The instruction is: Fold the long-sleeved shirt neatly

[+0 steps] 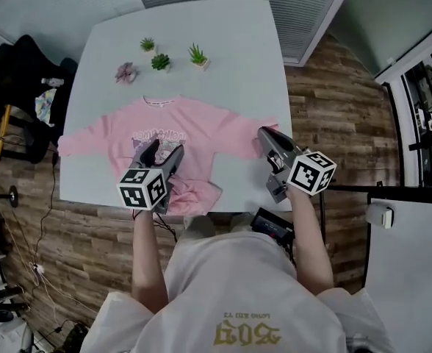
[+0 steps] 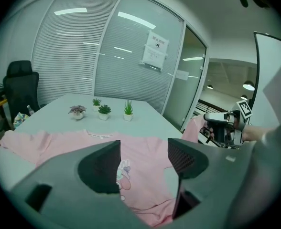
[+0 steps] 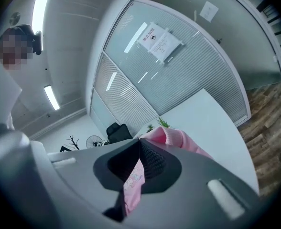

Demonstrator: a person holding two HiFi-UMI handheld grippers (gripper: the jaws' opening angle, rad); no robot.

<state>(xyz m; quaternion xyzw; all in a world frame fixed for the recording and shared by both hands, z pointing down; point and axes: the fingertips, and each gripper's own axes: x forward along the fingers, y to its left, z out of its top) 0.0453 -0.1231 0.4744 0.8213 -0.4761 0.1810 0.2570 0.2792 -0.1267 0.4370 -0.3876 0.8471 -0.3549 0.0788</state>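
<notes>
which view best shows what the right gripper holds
The right gripper view: the right gripper is shut on the pink shirt cuff. The head view hides the pinch under the gripper; the left gripper view shows it small.

- Paper notice (image 2: pixel 155 52) on the glass partition (image 2: pixel 78 56): too small for me to read.
- Graphic (image 1: pixel 156 137) on the pink shirt (image 1: pixel 201 123): lettering blurred.
- Yellow print (image 1: pixel 247 334) on my top (image 1: pixel 231 278): illegible.

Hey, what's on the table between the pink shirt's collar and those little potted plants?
Nothing. The table is bare between the collar of the pink shirt and the potted plants, as the head view shows.
</notes>
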